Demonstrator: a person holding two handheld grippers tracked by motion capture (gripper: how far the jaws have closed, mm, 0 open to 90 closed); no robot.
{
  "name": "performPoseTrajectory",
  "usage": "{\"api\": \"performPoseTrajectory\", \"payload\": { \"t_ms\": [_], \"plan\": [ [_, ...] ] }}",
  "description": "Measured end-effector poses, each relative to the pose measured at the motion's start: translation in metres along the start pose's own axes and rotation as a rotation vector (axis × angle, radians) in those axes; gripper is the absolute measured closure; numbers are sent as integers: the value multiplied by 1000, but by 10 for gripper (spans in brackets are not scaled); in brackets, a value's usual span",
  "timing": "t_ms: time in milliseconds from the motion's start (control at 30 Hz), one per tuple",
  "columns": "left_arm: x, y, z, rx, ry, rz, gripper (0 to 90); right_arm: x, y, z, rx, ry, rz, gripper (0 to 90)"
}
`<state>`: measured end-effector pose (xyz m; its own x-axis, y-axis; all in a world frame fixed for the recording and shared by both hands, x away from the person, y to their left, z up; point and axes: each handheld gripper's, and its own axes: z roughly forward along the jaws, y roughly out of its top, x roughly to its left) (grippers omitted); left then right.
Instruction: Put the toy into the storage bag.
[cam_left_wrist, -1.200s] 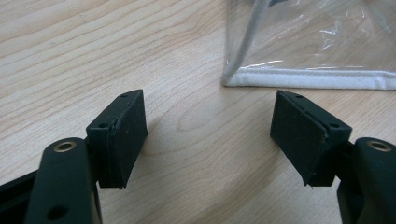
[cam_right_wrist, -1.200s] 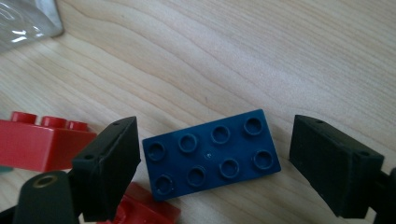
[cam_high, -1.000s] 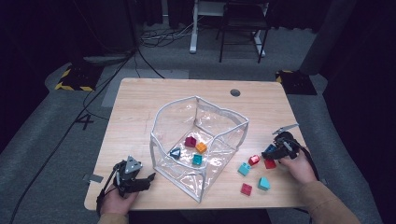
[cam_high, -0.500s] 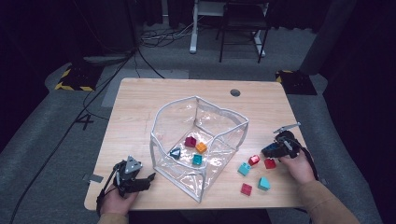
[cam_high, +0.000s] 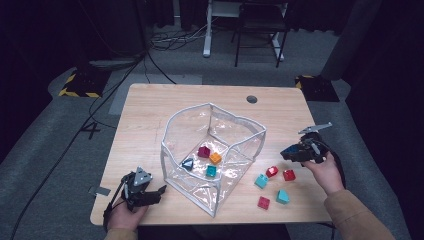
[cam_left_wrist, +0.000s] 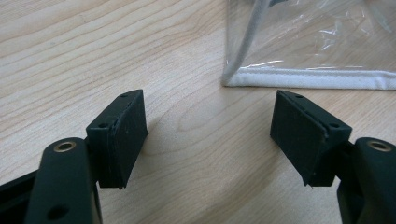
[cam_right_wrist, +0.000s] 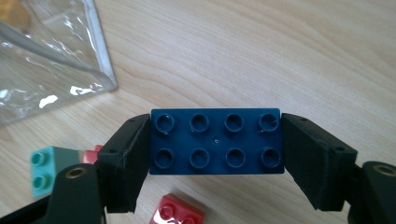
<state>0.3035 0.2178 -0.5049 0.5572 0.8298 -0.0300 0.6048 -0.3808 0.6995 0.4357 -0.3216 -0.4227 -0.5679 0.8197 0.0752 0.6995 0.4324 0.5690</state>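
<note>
Right claw is clamped on a dark blue brick, pads on its two short ends, so the brick's long axis runs straight across the jaws, studs facing the camera. The jaws have just been closing onto it and the brick sits squarely between them, lifted clear of the table.

In the high view the right claw hangs over the right side of the table. The clear bag lies to its left, mouth open upward, near edge close by. Loose bricks sit just below and left of the claw: two red bricks, teal ones nearer the bag.

Left claw is wide with nothing in it, resting by the bag's front corner seam, which lies just ahead of its tips.

My read: the right hand owns the coming move. Carry the brick left over the rim, long axis along the opening, so it drops in without catching the soft wall.
</note>
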Motion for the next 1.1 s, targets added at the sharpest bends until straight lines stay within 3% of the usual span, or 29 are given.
{"api": "performPoseTrajectory", "payload": {
  "t_ms": [167, 533, 900, 1100],
  "plan": [
    [0, 0, 0, 0, 0, -1, 275, 5, 8, -14, -34, 16, -6, 276],
    [0, 0, 0, 0, 1, -2, 275, 26, 35, -52, -163, 81, -48, 276],
    [0, 0, 0, 0, 1, -2, 275, 46, 57, -79, -247, 140, -86, 276],
    [0, 0, 0, -1, 1, -2, 275, 57, 71, -93, -285, 148, -110, 276]
  ]
}}
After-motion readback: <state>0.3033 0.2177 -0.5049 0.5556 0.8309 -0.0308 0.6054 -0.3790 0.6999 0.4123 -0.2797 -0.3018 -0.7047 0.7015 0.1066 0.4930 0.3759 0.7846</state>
